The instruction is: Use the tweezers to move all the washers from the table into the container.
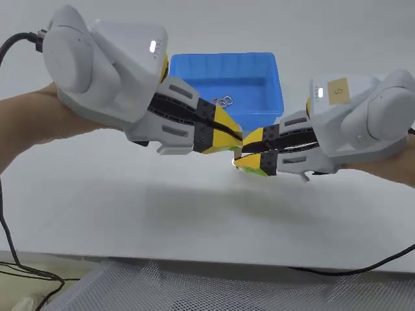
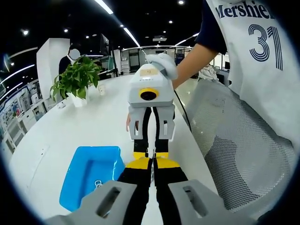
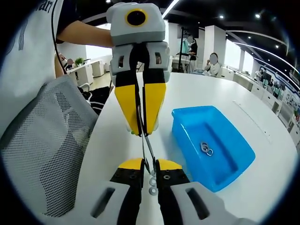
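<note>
The thin metal tweezers [image 3: 144, 136] run between my two grippers, which meet tip to tip above the table. My left gripper [image 1: 235, 139] comes from the left with its yellow-tipped jaws shut on one end of the tweezers. My right gripper [image 1: 245, 155] comes from the right, and its jaws close on the other end. In the right gripper view two washers [image 3: 152, 186] lie on the white table just under the right gripper [image 3: 150, 165]. The blue container [image 1: 272, 81] stands behind the grippers and holds a few washers [image 1: 225, 100].
The white table [image 1: 130, 207] runs to its front edge close to me, with a grey mesh chair [image 1: 194, 288] below it. A black cable [image 1: 10, 243] hangs at the left. A potted plant [image 2: 77, 77] stands far down the table.
</note>
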`<state>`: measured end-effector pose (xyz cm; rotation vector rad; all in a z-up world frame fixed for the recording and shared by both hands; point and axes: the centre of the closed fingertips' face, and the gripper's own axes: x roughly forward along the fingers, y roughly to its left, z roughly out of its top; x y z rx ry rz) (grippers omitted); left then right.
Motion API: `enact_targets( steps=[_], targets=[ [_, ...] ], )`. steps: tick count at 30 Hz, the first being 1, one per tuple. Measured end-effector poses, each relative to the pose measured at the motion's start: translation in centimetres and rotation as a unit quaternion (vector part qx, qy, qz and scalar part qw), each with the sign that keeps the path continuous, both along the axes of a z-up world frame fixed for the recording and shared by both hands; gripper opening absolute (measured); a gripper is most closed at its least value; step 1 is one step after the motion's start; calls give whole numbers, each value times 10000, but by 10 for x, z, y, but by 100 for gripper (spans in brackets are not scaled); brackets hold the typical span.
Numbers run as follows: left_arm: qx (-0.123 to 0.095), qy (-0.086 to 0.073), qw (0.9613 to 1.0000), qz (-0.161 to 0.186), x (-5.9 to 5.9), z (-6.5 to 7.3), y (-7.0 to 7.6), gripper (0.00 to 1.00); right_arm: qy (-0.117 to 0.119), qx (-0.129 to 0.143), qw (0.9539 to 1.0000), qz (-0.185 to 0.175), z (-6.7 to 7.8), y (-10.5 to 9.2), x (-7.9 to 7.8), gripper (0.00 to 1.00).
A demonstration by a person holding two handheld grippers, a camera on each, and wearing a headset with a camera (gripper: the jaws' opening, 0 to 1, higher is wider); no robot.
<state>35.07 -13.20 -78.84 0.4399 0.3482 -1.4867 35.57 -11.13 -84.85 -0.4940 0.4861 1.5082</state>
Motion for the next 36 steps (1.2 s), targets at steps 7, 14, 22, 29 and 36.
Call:
enact_targets(
  steps=[7, 14, 22, 29, 36],
  targets=[
    [13, 35, 10000, 5, 0, 0, 1, 5, 64, -105, 9999, 91, -5, -2, -1, 11],
    [26, 33, 10000, 5, 0, -1, 2, 5, 32, -155, 9998, 122, -6, -4, -1, 11],
    [-1, 59, 10000, 3, 1, 0, 0, 5, 121, -117, 9998, 69, -6, -3, -1, 11],
    [-13, 70, 10000, 19, 1, 0, 0, 5, 115, -111, 9998, 76, -7, -2, -2, 11],
    [-4, 90, 9999, 49, 2, 0, 2, 5, 52, -119, 9999, 53, -7, -1, -1, 10]
  ],
)
